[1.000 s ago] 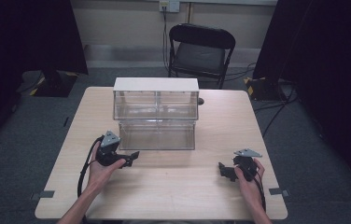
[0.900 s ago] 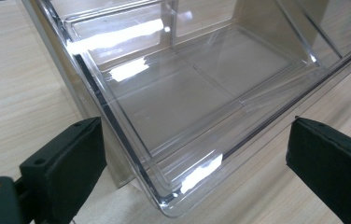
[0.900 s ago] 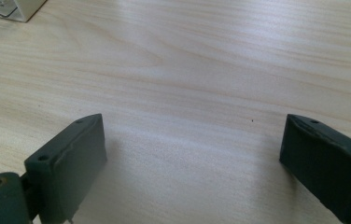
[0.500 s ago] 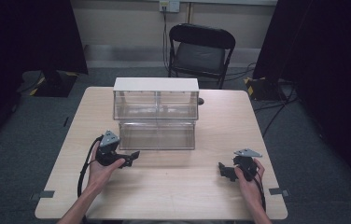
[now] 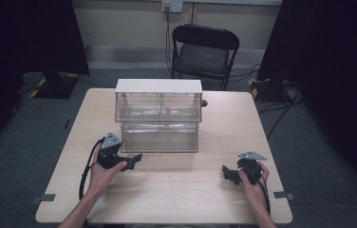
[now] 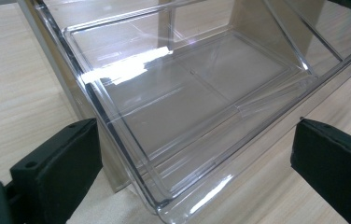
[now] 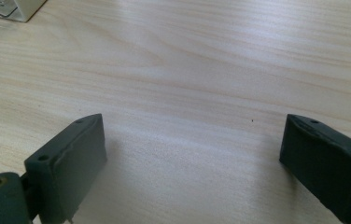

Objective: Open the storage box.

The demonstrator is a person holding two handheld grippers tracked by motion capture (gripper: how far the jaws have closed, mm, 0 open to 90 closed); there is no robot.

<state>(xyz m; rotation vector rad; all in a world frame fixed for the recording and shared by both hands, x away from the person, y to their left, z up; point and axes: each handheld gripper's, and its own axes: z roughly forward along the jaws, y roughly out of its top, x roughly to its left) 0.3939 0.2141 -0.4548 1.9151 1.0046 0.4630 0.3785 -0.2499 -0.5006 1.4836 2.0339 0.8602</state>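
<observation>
The left gripper (image 5: 130, 161) sits at the lower left of the high view, just in front of the clear plastic drawer unit (image 5: 159, 118). Its jaws have just been opening and now stand wide apart, pressing on nothing. In the left gripper view the corner of the pulled-out drawer (image 6: 187, 107) lies between the two black pads, though whether a pad brushes its wall cannot be told. The right gripper (image 5: 229, 174) rests at the lower right of the high view, well apart from the unit, its jaws also spread wide with only the table (image 7: 201, 70) between them.

The high view gives the whole layout: the unit stands at the middle of the frame with a white top, and the lower drawer juts toward the person. A black folding chair (image 5: 204, 50) stands beyond the table. The left gripper view adds the drawer's glossy, see-through walls, rounded rim and bright reflections. The right gripper view shows the pale wood grain of the tabletop and the matte, blocky pads.
</observation>
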